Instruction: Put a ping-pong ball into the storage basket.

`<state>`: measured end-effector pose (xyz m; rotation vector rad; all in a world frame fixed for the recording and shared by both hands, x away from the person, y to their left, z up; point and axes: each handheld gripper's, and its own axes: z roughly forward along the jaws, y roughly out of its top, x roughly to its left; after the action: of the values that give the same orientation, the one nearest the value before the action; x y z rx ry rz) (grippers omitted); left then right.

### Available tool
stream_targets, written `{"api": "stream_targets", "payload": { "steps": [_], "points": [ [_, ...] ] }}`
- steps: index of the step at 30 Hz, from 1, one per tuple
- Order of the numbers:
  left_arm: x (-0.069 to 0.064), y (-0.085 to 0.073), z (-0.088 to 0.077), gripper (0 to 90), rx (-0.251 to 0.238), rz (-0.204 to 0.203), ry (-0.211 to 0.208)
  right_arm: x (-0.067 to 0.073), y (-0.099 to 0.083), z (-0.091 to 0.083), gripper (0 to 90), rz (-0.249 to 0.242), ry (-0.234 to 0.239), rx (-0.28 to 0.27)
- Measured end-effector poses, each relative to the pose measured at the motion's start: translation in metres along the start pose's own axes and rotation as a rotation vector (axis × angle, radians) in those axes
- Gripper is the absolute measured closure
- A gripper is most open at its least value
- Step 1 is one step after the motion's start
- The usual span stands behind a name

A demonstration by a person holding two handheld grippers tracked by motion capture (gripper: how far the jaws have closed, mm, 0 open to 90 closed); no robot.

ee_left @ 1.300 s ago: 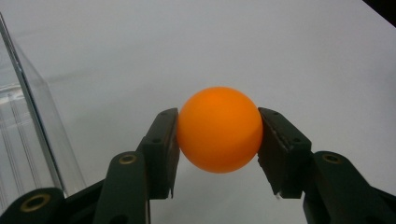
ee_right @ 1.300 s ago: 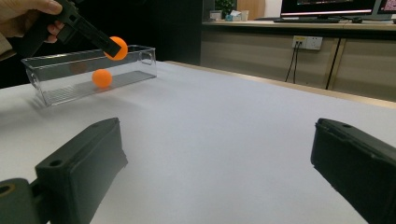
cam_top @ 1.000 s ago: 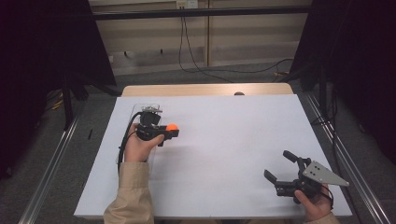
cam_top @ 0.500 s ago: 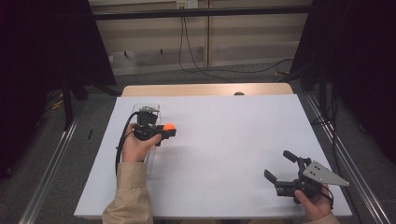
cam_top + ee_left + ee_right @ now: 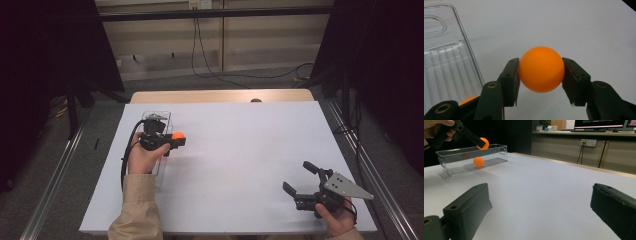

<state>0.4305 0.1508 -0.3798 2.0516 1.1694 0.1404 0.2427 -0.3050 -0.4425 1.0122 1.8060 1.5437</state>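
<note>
Orange ball (image 5: 541, 69) pinched in left gripper (image 5: 541, 75), just beside clear tray (image 5: 447, 62) holding another ball (image 5: 478, 161). Carry step, probably; next calls for shifting over tray, then release. Right gripper (image 5: 302, 179) wide, holding nothing.

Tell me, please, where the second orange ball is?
It lies inside the clear bin at the table's left, seen in the right gripper view as ball, below the left gripper.

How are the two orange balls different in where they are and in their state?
One orange ball is clamped in the left gripper, lifted beside the clear box; the other ball lies loose on the floor of that box. The held ball is higher; the loose one touches no gripper. Both look alike in colour and size.
</note>
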Motion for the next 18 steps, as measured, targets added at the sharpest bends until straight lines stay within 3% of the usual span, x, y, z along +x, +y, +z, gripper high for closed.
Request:
{"api": "stream_targets", "payload": {
  "steps": [18],
  "points": [
    [0.0044,-0.0011,-0.0054,50.9,-0.011,-0.007,0.013,-0.0001,-0.0001,0.0001,1.8,-0.003,0.000,0.002]
  ]
}}
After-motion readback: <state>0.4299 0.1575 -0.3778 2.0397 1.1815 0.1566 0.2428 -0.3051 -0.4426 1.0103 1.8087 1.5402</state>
